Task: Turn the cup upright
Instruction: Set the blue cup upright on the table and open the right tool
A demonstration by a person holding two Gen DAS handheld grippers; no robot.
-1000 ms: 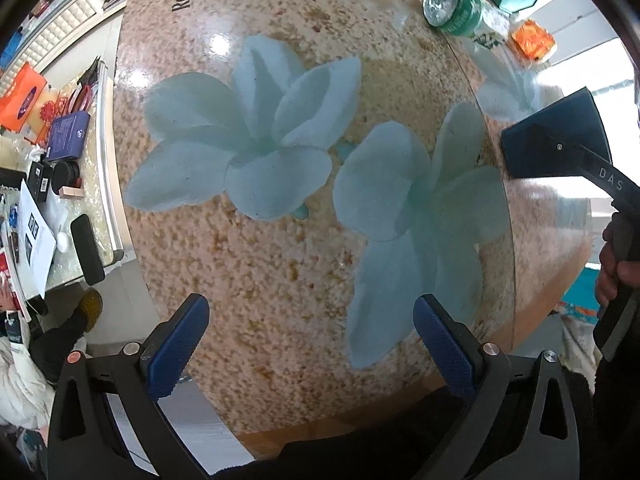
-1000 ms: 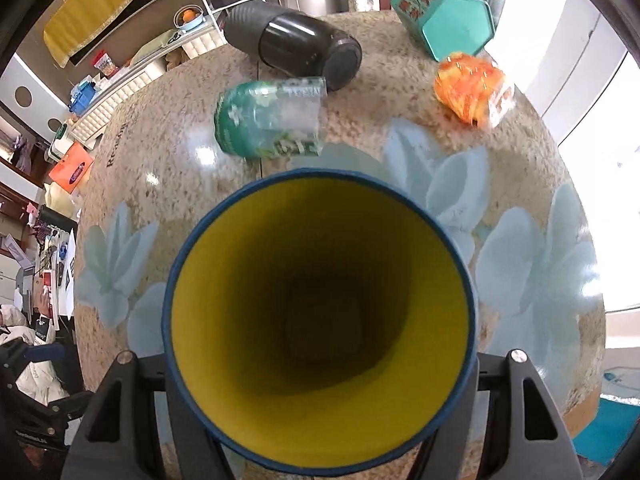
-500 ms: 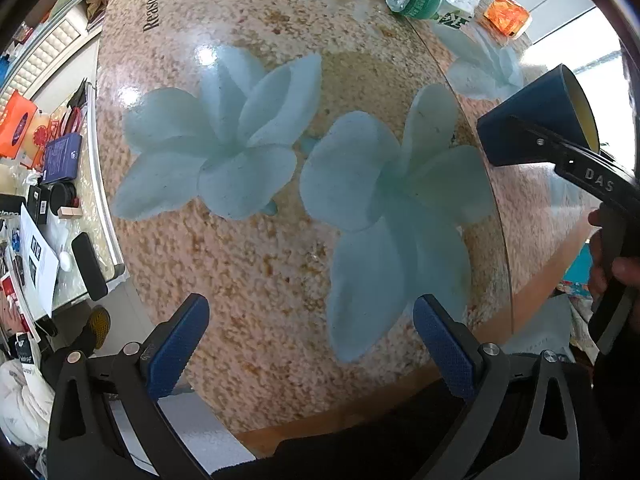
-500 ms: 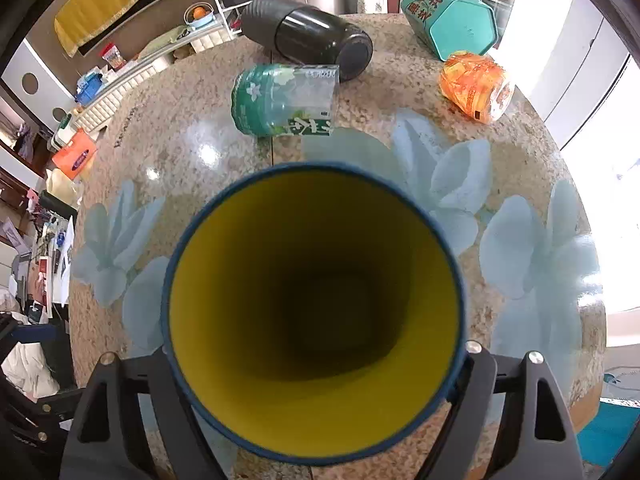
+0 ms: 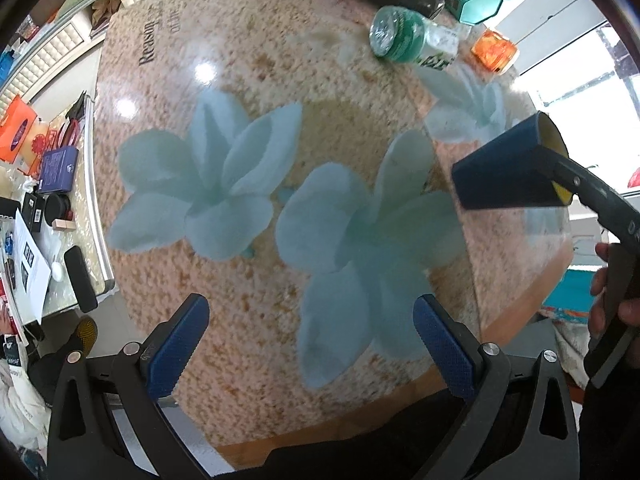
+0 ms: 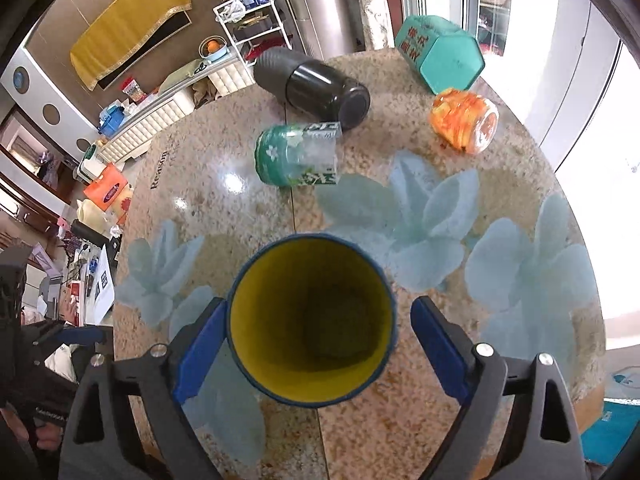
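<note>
- Cup: blue outside, yellow inside, mouth facing straight up into the right wrist cam. It reads as upright on the table, near the front edge by the seam.
- The left cam shows the same cup at far right. It looks slanted there, but I'd put that down to fisheye. Can't confirm the base sits flat.
- Right tongs: jaws parted wider than the cup. Left pad is at or just touching the wall, right pad is clear with a visible gap. So not clamping.
- Left tongs: spread wide, nothing between them, hovering over the near table edge, well apart from the cup.
- Step, my read: flip is effectively done and we're at let-go/retreat.
- Next move needs a straight pull back and up along the finger axis with jaws kept wide.
- Risk: the left pad drags the rim and tips the cup.
- Clutter at the back is well clear of the exit path: green cup on its side, black flask, orange jar.
</note>
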